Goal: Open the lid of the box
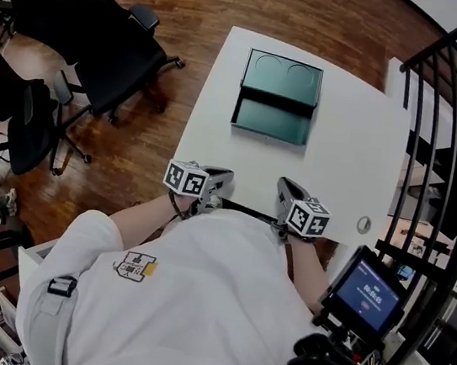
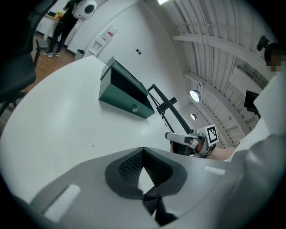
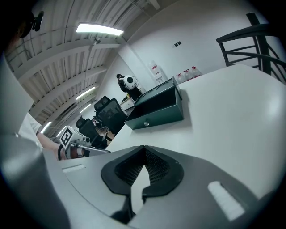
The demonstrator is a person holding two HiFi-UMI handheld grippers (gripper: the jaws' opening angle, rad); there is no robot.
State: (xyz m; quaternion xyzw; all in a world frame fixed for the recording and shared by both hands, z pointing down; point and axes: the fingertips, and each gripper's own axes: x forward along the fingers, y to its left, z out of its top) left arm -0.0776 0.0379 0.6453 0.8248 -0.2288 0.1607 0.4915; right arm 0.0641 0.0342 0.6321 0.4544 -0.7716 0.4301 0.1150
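The box is dark green & sits on the far part of the white table, abt in the middle. Its lid is open, tipped up at the far side, w/ two round shapes inside it. A small round knob is on the near front.
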